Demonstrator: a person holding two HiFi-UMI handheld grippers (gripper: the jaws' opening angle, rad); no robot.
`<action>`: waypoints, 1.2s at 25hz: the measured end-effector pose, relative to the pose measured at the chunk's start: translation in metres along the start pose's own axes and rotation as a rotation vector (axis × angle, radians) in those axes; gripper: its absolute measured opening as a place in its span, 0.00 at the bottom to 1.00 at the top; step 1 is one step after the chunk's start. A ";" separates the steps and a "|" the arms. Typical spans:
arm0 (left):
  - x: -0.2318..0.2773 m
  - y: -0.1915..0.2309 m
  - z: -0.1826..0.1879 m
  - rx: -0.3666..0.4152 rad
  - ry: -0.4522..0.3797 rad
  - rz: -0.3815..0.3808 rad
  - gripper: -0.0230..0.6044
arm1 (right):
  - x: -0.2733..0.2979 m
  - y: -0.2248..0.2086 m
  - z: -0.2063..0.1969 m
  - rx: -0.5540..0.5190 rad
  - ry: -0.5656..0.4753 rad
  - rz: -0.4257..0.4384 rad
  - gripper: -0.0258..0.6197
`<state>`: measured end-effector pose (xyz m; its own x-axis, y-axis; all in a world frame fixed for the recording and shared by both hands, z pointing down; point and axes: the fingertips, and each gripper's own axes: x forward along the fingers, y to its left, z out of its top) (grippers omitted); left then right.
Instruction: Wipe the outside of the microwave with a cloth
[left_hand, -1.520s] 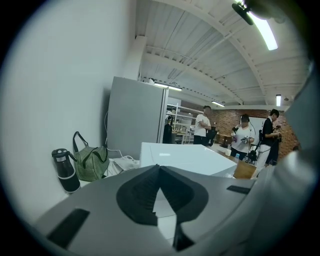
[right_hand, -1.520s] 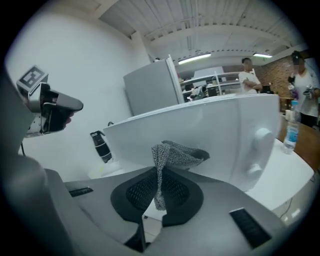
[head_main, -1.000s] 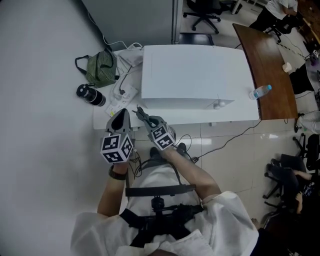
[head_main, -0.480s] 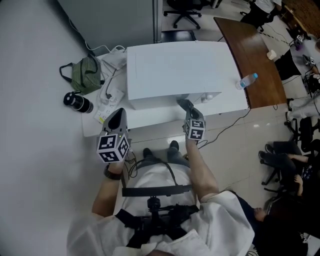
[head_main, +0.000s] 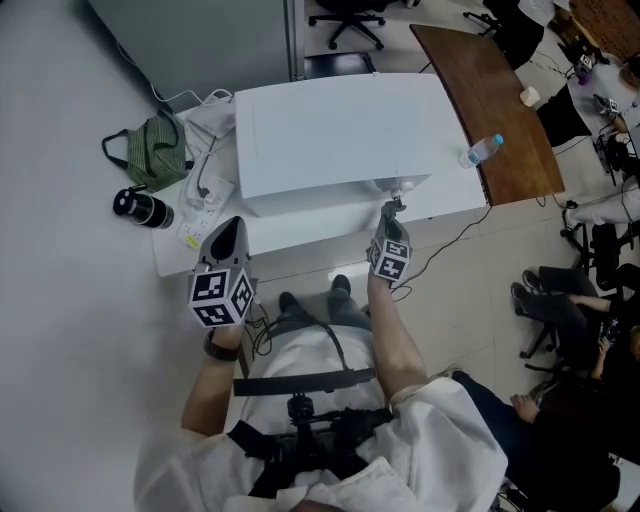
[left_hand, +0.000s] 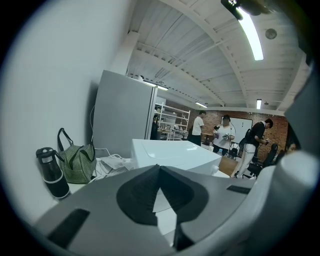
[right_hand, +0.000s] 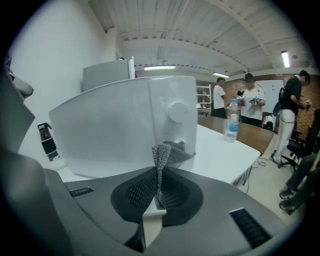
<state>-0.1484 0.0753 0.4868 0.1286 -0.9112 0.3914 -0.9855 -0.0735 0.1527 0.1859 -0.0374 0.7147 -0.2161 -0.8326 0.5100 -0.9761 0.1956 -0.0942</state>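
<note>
right gripper view: right gripper (right_hand: 158, 174) pinching cloth (right_hand: 172, 150) by microwave (right_hand: 110, 130) front.
press flat, sweep evenly; left gripper (left_hand: 159, 170) closed, empty.

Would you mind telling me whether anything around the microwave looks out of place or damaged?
Nothing stands out. The microwave sits square on the white table with no visible damage, and the right gripper holds a grey cloth near its front knob. The water bottle stands upright; nothing is spilled.
</note>
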 end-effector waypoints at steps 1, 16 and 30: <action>-0.001 0.001 -0.002 0.001 0.001 0.002 0.07 | 0.009 0.015 0.000 -0.021 0.002 0.033 0.06; -0.045 0.068 -0.026 -0.059 0.002 0.141 0.07 | 0.008 0.336 -0.031 -0.429 0.043 0.651 0.06; -0.044 0.084 -0.028 -0.083 0.024 0.177 0.07 | 0.053 0.332 -0.049 -0.417 0.157 0.594 0.07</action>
<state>-0.2337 0.1207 0.5074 -0.0422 -0.8970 0.4400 -0.9807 0.1214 0.1534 -0.1491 0.0086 0.7522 -0.6693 -0.4476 0.5930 -0.5999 0.7965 -0.0759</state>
